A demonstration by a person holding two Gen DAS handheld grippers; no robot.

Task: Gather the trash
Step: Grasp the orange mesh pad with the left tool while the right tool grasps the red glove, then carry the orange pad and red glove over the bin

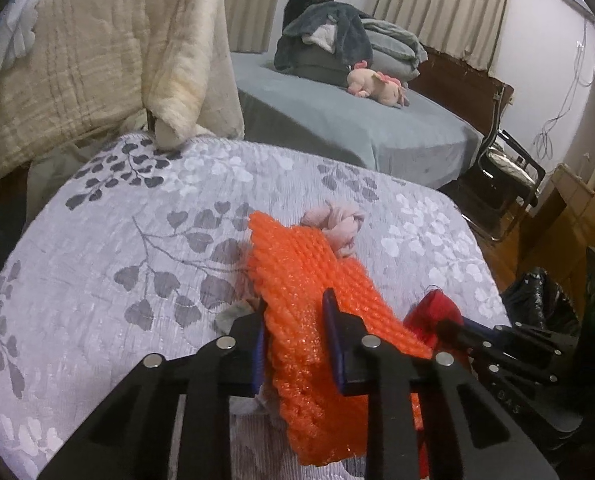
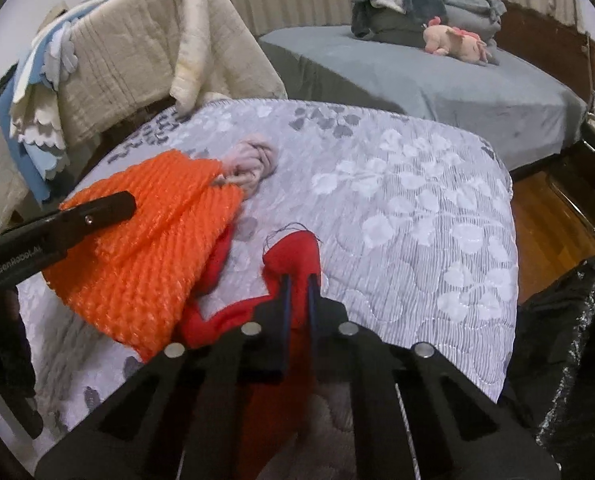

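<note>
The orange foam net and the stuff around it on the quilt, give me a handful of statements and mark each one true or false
1. The left gripper has the orange foam net between its fingers. True.
2. The right gripper is wide open above the bare quilt. False: it is shut on the red cloth.
3. A pink knotted rag lies beside the far end of the foam net. True.
4. The pink plush toy sits on the floral quilt. False: it lies on the blue-grey bed behind.
5. A black trash bag is at the right edge of the right wrist view. True.
</note>
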